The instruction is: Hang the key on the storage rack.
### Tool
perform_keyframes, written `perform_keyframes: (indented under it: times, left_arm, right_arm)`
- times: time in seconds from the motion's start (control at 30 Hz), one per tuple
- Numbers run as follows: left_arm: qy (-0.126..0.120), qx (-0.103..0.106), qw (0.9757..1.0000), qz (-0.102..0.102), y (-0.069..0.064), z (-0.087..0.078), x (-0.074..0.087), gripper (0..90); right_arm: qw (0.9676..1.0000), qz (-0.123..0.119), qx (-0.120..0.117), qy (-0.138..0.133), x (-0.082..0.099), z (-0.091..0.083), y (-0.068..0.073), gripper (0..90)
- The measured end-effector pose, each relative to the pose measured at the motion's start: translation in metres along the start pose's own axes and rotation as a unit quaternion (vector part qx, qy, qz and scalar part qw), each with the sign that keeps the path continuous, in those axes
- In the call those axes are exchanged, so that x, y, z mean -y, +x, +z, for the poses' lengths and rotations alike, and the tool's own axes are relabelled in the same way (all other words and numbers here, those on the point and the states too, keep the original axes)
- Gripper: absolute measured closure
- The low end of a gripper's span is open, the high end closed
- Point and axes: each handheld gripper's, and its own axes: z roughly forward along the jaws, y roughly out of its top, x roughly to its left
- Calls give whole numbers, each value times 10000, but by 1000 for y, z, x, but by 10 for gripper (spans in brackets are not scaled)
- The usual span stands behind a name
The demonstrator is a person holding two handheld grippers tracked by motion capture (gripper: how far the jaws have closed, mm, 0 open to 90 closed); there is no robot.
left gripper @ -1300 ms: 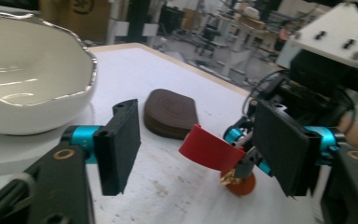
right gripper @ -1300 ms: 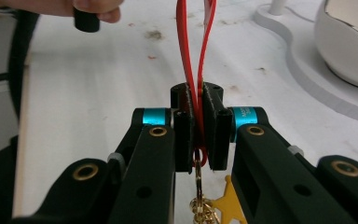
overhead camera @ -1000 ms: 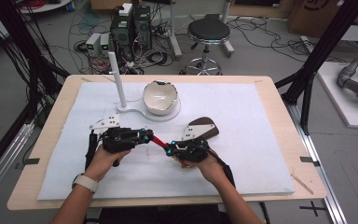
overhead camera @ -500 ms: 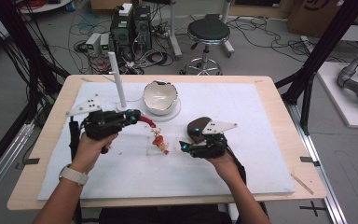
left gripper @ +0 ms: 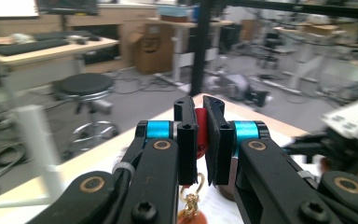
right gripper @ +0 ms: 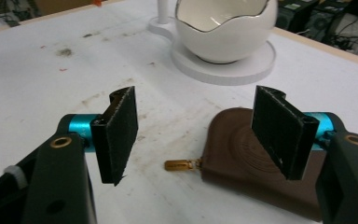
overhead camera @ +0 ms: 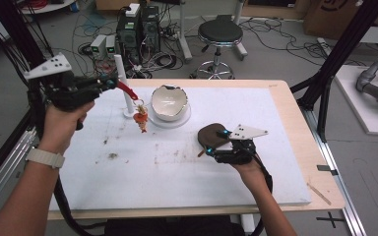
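A second ago both grippers met low over the middle of the white mat, with the red strap stretched between them; now they are well apart. The left gripper (overhead camera: 112, 82) has risen toward 10 o'clock of the mat (overhead camera: 275, 147), beside the white post (overhead camera: 123, 83), with its jaws clamped on the red strap (overhead camera: 128, 91). From the strap a keychain charm (overhead camera: 141, 120) hangs free above the mat, just at 9 o'clock of the white egg-shaped bowl (overhead camera: 169, 102); a second ago it lay low between the two grippers. In the left gripper view the red strap (left gripper: 200, 133) is pinched flat between the two black jaws, and the gold clasp (left gripper: 191, 198) and the top of the charm dangle below them. The right gripper (overhead camera: 210, 150) has drawn back toward 4 o'clock, and its jaws have just been opening; they now stand wide apart with nothing between the pads. In the right gripper view the brown pouch (right gripper: 256, 163) lies on the mat under the right-hand jaw, its gold zip pull (right gripper: 182, 164) pointing into the gap, with the bowl (right gripper: 223, 28) on its round base at 12 o'clock.
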Motion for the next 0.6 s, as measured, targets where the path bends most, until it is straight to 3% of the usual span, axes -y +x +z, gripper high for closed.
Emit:
perform_keyframes:
  times: [0.2,0.4,0.6]
  left_arm:
    - [138,-546,9984,-81,16,-7,-16,838]
    - [60,-781,9968,-154,30,-10,-24,837]
    - [-100,-895,9951,-401,43,-10,-25,837]
  right_arm:
    - [9998,18,175,-71,2,-7,-5,319]
    - [9998,-35,205,-18,3,-6,-5,319]
    - [9998,-20,215,-39,3,-7,-6,319]
